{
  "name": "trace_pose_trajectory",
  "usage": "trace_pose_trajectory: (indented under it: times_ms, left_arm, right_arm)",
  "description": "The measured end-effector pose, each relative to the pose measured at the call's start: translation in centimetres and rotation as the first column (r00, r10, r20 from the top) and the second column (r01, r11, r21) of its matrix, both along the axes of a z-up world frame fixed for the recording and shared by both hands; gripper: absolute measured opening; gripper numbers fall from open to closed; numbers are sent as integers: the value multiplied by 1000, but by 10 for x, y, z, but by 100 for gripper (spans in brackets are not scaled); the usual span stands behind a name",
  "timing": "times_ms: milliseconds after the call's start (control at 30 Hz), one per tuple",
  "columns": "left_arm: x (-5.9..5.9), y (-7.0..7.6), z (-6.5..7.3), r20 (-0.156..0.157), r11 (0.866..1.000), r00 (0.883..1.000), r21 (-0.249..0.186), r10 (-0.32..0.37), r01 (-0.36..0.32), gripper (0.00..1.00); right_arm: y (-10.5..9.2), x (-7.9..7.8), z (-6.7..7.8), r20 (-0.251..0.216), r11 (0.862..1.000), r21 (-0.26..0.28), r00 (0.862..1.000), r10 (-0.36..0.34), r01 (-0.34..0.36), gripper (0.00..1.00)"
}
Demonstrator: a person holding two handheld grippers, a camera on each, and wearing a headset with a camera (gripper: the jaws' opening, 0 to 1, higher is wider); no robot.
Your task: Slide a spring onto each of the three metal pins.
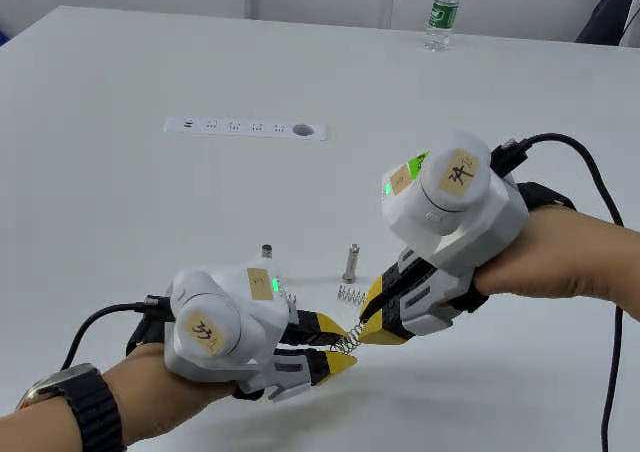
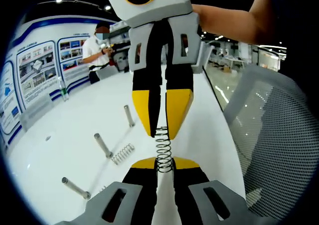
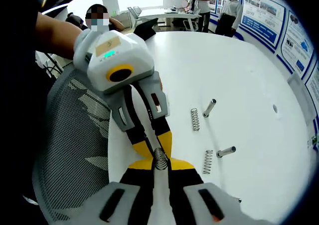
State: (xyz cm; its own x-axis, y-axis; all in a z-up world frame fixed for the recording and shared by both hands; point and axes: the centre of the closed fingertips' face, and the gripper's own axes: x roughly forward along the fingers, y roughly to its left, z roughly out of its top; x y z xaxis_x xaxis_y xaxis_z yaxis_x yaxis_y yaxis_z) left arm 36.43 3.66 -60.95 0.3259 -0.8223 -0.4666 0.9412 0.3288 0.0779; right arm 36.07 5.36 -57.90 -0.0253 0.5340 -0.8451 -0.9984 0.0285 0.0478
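Steel spring (image 2: 163, 148) pinched by left gripper (image 2: 164, 162) and right gripper (image 2: 162, 133) fingers, head view adds bottle (image 1: 443, 10)

Three metal pins are on the desk (image 1: 120, 222), counted in the left gripper view: one pin (image 2: 129, 115) left of centre, a second pin (image 2: 102, 145) below it and a third pin (image 2: 75, 187) at lower left. The right gripper view gives three springs: one spring (image 3: 158, 158) at lower centre, a second spring (image 3: 195, 119) right of centre and a third spring (image 3: 208, 161) at lower right. There are two sets of tongs, the left tongs (image 2: 164, 163) and the right tongs (image 3: 159, 166), plus one plastic bottle (image 1: 443, 10) at the head view's top right and one power strip (image 1: 245, 128) upper left of centre.
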Motion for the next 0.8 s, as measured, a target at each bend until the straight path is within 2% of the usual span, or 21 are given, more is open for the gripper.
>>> trace_pose_trajectory:
  times_ms: [367, 467, 800]
  left_arm:
    - [0, -2, 2, -14, 1000, 1000, -18, 11, -11, 11]
    - [2, -1, 4, -19, 999, 1000, -32, 22, -23, 10]
    - [1, 0, 4, -18, 999, 1000, -32, 24, -24, 10]
  right_arm:
    - [10, -1, 5, 6, 999, 44, 1000, 4, -4, 12]
    - [10, -2, 3, 12, 999, 36, 1000, 9, -10, 12]
    - [9, -1, 1, 9, 999, 31, 1000, 9, -9, 14]
